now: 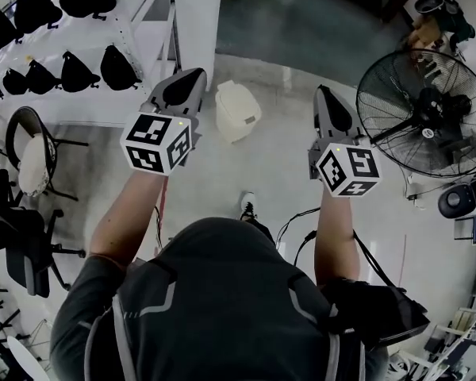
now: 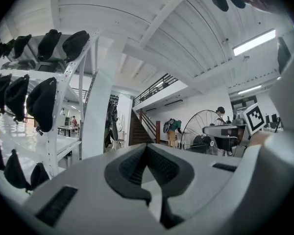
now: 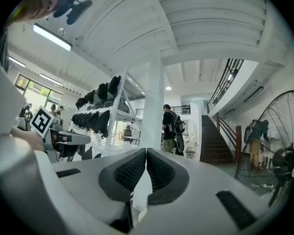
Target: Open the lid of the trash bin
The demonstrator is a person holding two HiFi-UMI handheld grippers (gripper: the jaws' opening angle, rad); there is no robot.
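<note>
**Item: trash bin, lid shut; approach stage**

- **Location.** The trash bin (image 1: 236, 111), cream-coloured, stands on the floor (image 1: 285, 78) in the upper centre of the head view. It lies between the two gripper tips and beyond them, well apart from both.
- **Orientation.** The bin is upright, with its lid (image 1: 232, 100) facing up toward the camera. The long axis of the top runs from upper left to lower right of the frame. The hinge side cannot be made out.
- **Left gripper** (image 1: 195, 75). The jaws are closed tip to tip, with nothing between them.
- **Right gripper** (image 1: 320, 92). The jaws are likewise pressed together and empty.
- **Step.** The lid is judged untouched and the reach not yet begun. Both gripper views look out into the hall, and the bin is absent from them.
- **Next move.** One gripper would need to be lowered and tipped down to the lid's edge.
</note>
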